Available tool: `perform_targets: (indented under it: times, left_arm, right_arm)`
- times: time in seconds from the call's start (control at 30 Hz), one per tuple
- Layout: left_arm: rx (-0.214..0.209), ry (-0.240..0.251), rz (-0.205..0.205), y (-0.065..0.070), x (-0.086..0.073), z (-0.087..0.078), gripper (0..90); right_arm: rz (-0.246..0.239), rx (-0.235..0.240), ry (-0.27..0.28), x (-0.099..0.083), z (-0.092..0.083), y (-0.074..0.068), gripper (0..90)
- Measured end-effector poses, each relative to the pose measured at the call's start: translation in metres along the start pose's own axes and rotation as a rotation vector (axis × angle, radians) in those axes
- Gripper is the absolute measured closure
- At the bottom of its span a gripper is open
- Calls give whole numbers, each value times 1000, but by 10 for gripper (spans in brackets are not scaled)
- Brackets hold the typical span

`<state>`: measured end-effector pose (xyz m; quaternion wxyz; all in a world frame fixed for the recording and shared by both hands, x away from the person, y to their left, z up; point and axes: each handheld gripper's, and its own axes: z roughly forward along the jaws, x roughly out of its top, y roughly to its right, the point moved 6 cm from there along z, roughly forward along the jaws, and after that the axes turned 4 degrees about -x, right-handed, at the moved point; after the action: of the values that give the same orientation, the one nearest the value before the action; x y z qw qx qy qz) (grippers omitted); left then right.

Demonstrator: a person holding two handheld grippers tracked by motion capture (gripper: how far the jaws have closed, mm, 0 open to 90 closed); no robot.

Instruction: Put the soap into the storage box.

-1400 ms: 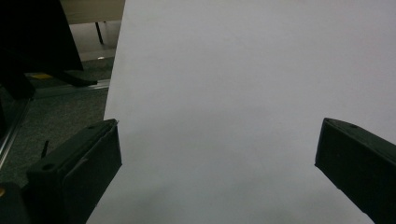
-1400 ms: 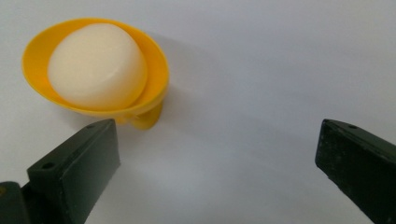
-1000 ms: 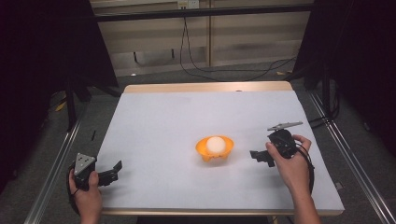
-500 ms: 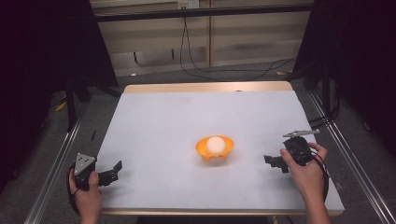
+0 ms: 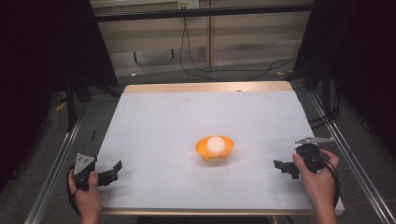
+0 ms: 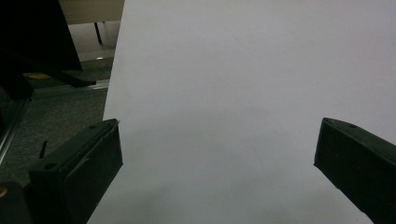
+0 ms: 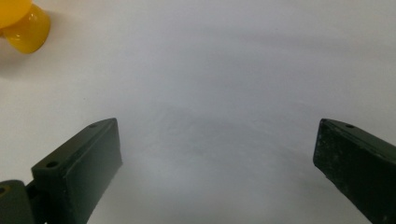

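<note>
Bowl (image 5: 214,150) with white ball (image 5: 215,144) sits between left gripper (image 5: 113,170) and right gripper (image 5: 283,167), jaws wide, empty

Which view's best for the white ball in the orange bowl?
High view: the white ball sits whole inside the orange bowl. Right gripper view catches just the bowl's edge; left gripper view gives bare table.

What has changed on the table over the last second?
The right gripper has drawn back from beside the orange bowl toward the table's right near corner, jaws open and empty. The bowl, the white ball in it and the left gripper stayed put.
</note>
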<state>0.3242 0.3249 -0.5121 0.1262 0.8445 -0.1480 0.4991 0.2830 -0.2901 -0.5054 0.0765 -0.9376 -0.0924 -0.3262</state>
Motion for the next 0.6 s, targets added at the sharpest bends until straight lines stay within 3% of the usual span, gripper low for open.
perform_targets:
  times: [0.33,0.6]
  left_arm:
    - [2,-5,14,1,0,0,12]
    - [3,-8,27,1,0,0,13]
  right_arm:
    - [22,-8,47,-17,-7,13,9]
    - [33,-19,117,-30,-16,27,10]
